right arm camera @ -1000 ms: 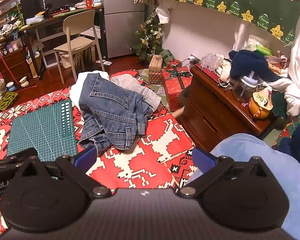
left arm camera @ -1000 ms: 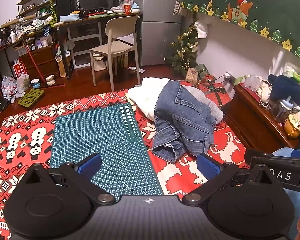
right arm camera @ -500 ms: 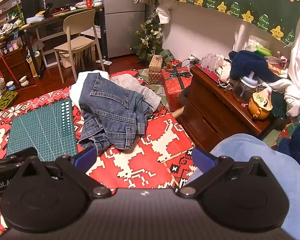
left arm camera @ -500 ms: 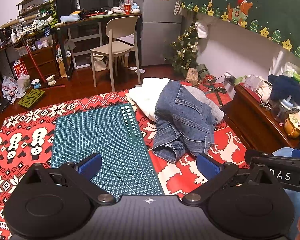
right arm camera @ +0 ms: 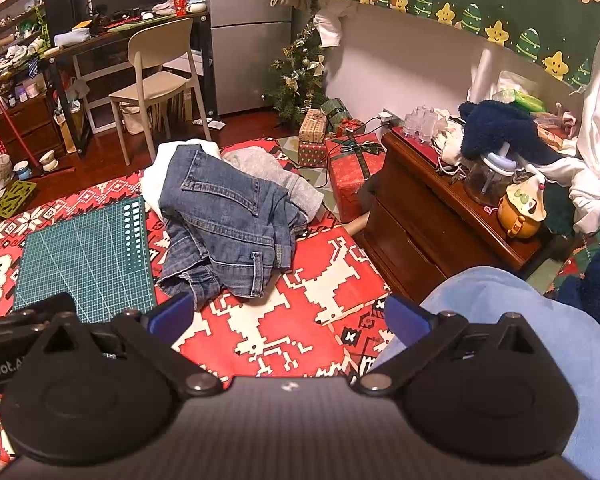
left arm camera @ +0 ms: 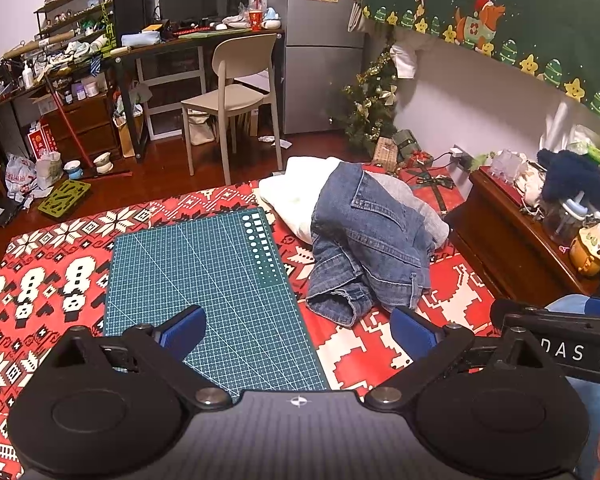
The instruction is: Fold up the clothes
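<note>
Almost nothing has changed, and this means the folding has not begun. The red patterned cover (left arm camera: 52, 264) lies the same as one second ago, and the green cutting mat (left arm camera: 204, 264) on it is in the same place. The clothes are in a heap at the far right side of the cover, just beside the mat: the jeans (left arm camera: 372, 248) are crumpled on top, with a white garment (left arm camera: 292, 196) and a grey garment (left arm camera: 416, 204) under them. No crease of the heap looks different from the earlier frames.

The only difference I can find is very small. In the left wrist view the whole scene sits a little bit to the right compared with one second ago, so the left claw (left arm camera: 298, 330) has turned or shifted slightly. The right claw (right arm camera: 286, 314) shows the same view as before.

Both claws are wide open and hold nothing. They hover near the front edge of the cover, well apart from the heap. I judge that the next step is to reach for the jeans and pull them out flat.
</note>
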{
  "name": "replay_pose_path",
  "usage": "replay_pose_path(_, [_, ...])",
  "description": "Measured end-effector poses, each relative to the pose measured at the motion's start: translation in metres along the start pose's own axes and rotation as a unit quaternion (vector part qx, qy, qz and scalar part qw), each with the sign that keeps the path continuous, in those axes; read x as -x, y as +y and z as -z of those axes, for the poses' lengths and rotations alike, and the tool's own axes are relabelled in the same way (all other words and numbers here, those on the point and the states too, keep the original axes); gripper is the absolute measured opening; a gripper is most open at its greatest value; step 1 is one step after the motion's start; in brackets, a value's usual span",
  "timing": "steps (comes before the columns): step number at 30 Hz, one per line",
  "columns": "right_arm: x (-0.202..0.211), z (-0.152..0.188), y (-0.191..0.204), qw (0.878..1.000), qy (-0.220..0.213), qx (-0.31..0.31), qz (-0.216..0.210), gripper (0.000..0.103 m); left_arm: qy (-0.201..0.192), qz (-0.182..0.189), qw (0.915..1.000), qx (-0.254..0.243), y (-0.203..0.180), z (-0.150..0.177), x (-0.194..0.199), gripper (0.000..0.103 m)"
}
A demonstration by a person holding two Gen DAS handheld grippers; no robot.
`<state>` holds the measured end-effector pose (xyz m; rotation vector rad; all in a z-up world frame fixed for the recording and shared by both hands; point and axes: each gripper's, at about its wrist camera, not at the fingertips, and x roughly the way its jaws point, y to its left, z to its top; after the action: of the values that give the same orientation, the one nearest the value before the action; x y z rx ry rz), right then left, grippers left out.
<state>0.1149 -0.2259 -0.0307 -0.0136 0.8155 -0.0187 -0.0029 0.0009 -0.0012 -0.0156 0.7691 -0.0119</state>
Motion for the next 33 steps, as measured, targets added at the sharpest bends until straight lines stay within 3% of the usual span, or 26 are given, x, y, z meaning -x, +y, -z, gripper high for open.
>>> replay_pose_path(18, [-0.002, 0.001, 0.0, 1.0, 0.003, -0.001, 0.002, 0.102, -0.006, -0.004, 1.0, -0.004, -0.001, 0.002, -0.003, 0.099])
replay_pose_path(28, [-0.024, 0.004, -0.001, 0.999, 0.019, -0.037, -0.006, 0.102, -0.017, 0.035, 0.999, 0.023, 0.012, 0.008, -0.025, 0.099])
replay_pose_path(33, [-0.049, 0.004, 0.002, 0.996, 0.038, -0.071, -0.023, 0.102, -0.019, 0.024, 0.9992, 0.025, 0.017, 0.015, -0.048, 0.099])
